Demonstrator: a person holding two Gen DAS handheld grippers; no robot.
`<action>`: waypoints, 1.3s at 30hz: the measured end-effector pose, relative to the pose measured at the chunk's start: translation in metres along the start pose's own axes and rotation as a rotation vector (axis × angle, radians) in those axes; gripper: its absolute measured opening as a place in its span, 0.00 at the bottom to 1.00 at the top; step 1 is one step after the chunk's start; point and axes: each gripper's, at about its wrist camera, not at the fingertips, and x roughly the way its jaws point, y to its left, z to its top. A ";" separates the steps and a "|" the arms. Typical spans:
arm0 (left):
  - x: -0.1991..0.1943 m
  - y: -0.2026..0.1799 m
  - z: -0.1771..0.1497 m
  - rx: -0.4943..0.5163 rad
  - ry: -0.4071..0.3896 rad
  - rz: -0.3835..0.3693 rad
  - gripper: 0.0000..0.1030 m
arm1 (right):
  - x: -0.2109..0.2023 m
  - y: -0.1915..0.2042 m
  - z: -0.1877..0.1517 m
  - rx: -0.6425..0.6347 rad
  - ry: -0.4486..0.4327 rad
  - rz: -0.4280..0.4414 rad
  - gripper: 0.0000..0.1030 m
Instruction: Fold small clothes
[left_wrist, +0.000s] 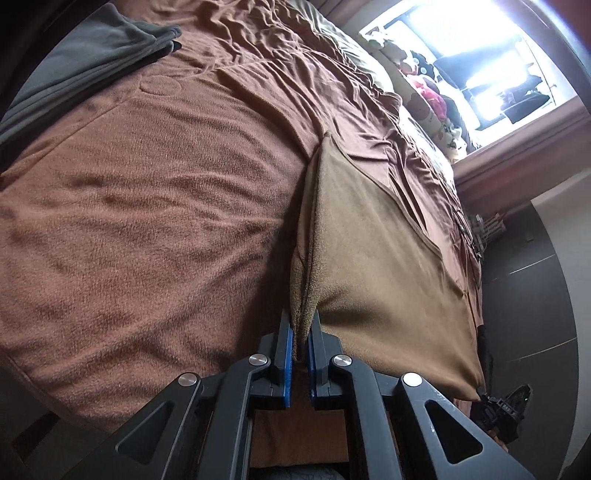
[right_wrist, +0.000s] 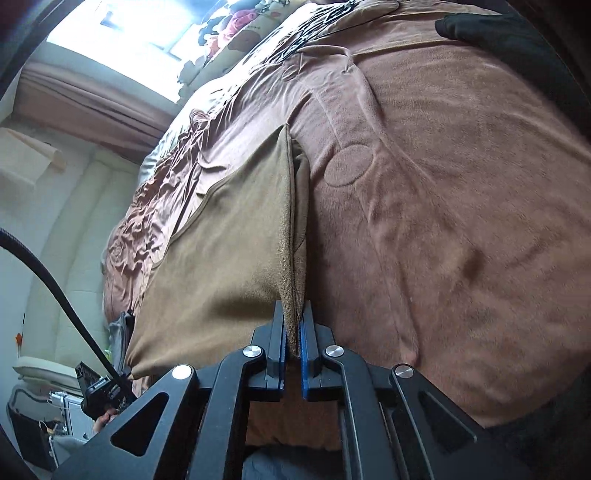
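Observation:
A small tan fleece garment (left_wrist: 373, 236) is stretched taut between my two grippers above the bed. My left gripper (left_wrist: 300, 325) is shut on one corner of it, the cloth pinched between the blue pads. The garment also shows in the right wrist view (right_wrist: 229, 240), where my right gripper (right_wrist: 294, 317) is shut on the opposite corner. Each gripper appears small at the far corner in the other's view: the right one (left_wrist: 506, 410) and the left one (right_wrist: 99, 391). The far edge of the garment hangs down toward the bed.
A brown fleece blanket (left_wrist: 147, 203) covers the bed under the garment. A grey folded cloth (left_wrist: 74, 66) lies at the bed's far left. A dark garment (right_wrist: 491, 33) lies at the far right. Stuffed toys (left_wrist: 428, 88) sit by a bright window. A black cable (right_wrist: 55, 291) crosses the left.

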 end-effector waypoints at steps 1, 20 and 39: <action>-0.002 0.001 -0.002 0.001 0.001 -0.002 0.06 | -0.003 0.000 -0.002 0.000 0.001 0.000 0.02; 0.017 0.027 -0.028 -0.107 0.043 -0.045 0.26 | -0.033 0.030 -0.010 -0.141 0.008 -0.174 0.05; 0.020 0.042 -0.036 -0.209 0.014 -0.133 0.26 | 0.079 0.142 -0.017 -0.410 0.163 -0.058 0.05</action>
